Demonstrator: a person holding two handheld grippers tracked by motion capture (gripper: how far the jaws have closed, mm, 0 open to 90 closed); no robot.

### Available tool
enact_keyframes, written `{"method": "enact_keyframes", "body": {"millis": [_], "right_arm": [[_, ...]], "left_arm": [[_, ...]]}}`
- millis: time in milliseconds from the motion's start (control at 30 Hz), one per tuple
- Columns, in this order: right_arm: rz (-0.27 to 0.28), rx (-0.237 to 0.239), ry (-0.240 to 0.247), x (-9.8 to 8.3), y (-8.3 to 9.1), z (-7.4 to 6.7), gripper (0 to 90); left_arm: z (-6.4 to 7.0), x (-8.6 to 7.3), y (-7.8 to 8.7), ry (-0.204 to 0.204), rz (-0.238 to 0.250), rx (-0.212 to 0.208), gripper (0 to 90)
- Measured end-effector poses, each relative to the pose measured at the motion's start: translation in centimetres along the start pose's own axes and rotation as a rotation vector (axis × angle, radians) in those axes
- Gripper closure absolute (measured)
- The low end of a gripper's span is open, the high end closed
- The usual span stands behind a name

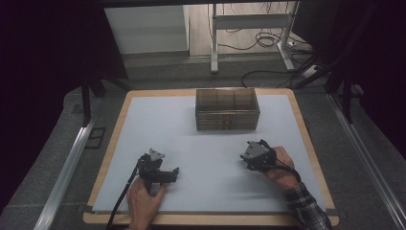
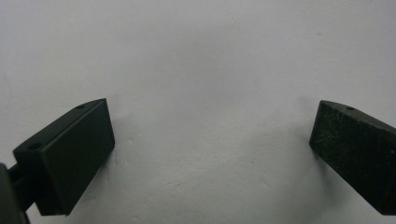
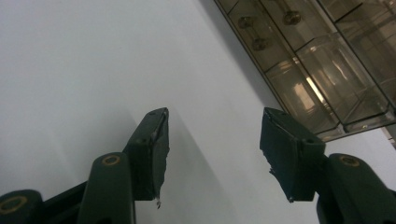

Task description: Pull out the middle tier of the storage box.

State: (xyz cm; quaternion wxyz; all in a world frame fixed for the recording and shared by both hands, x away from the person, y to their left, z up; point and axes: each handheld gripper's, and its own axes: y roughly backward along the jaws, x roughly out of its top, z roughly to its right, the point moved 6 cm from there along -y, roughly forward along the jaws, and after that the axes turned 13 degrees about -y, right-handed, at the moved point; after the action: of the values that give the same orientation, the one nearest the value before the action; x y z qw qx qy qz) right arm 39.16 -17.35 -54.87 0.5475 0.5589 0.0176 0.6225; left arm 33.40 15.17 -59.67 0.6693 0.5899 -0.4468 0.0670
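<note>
The clear brown box point(image 1: 227, 109) with little drawers stands at the far side of the worktop point(image 1: 201, 143), near its back edge. It is well ahead of both sets of fingers and nothing touches it. In the right gripper view the box point(image 3: 322, 65) sits up and to the right of the fingers point(image 3: 154, 149), with its low front edge running slantwise past them. The right gripper point(image 1: 250, 154) rests low over the white sheet, in front of the box and a bit to its right. Its fingers stand apart with only bare sheet between them, and they hold nothing. The left gripper point(image 1: 174, 171) is well apart from the right one, nearer the front edge of the worktop. Its fingers point(image 2: 70, 158) are spread wide, with plain white sheet in the gap. There is lots of open sheet between the two grippers, and more between them and the box. The wooden rim point(image 1: 306, 139) of the worktop runs close by the right hand point(image 1: 280, 165).
</note>
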Motion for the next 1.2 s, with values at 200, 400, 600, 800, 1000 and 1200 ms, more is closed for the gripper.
{"method": "enact_keyframes", "body": {"millis": [200, 400, 600, 800, 1000, 1200], "right_arm": [[0.017, -0.055, 0.033, 0.4, -0.5, 0.2, 43.4], [0.029, -0.083, 0.056, 0.9, -0.9, 0.4, 46.0], [0.034, -0.13, 0.108, 1.4, -1.5, 0.5, 48.4], [0.03, -0.174, 0.152, 1.8, -2.2, 0.6, 50.9], [0.033, -0.224, 0.219, 2.4, -2.9, 0.6, 55.5], [0.029, -0.257, 0.259, 2.6, -3.5, 0.6, 57.8]], "left_arm": [[0.0, 0.0, 0.0, 0.0, 0.0, 0.0, 0.0], [0.0, 0.0, 0.0, 0.0, 0.0, 0.0, 0.0], [0.0, 0.0, 0.0, 0.0, 0.0, 0.0, 0.0], [0.0, 0.0, 0.0, 0.0, 0.0, 0.0, 0.0], [0.0, 0.0, 0.0, 0.0, 0.0, 0.0, 0.0], [0.0, 0.0, 0.0, 0.0, -0.001, 0.0, 0.0]]}}
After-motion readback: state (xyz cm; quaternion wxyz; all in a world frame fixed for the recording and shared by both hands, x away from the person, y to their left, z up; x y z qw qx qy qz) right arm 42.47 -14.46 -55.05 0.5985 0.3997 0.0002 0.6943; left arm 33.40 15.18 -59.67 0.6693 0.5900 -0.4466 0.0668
